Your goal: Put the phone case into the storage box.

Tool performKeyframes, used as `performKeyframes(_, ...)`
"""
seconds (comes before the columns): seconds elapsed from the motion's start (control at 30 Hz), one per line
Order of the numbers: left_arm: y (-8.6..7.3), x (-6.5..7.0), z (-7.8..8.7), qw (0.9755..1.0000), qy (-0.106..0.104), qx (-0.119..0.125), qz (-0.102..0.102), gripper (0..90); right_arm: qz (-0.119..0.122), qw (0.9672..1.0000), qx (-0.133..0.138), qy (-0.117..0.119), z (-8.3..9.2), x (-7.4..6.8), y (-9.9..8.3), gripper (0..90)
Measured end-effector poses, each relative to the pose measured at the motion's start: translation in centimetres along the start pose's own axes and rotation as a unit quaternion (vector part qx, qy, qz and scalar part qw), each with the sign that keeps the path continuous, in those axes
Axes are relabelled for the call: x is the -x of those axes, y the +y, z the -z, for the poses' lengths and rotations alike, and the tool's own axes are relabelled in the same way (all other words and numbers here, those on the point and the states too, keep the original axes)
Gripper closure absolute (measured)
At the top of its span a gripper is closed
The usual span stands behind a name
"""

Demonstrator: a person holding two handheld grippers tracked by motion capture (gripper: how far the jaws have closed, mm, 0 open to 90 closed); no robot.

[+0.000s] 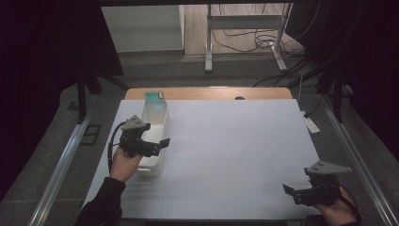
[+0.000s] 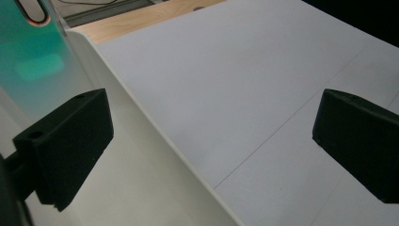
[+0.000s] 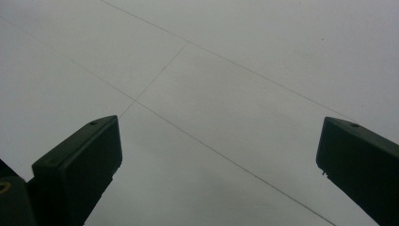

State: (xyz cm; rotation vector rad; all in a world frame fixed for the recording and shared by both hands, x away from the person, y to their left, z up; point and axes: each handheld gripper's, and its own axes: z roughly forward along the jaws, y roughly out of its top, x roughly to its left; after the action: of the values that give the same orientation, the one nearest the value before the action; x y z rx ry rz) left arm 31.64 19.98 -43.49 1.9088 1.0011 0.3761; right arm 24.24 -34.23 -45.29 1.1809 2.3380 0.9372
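Note:
A long white tub (image 1: 151,167) lies at the left of the white table (image 1: 235,141). A clear bottle with a teal cap (image 1: 154,96) rests in its far end, and whether it stands or lies I cannot tell. My left gripper (image 1: 160,146) hovers over the tub's right wall, open, with nothing between its fingers. In the left gripper view the teal bottle (image 2: 28,61) is at the upper left, and the left gripper (image 2: 211,150) straddles the tub's rim (image 2: 155,127). My right gripper (image 1: 291,192) stands open near the front right corner. In the right gripper view the right gripper (image 3: 219,165) has bare tabletop between its fingers.
A strip of wooden tabletop (image 1: 211,92) shows beyond the white sheet's far edge. A white power strip (image 1: 310,125) lies on the floor off the right edge. Metal stand legs (image 1: 208,47) and cables are farther back. Dark curtains hang on both sides.

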Motion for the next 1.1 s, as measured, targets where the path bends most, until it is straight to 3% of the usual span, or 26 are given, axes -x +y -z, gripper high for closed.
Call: performKeyframes(1.1,-1.7,1.3,2.2,1.0,0.005,0.002,0.002,0.0,0.0,1.0,0.0,0.0,0.0,0.0,0.0,0.7)
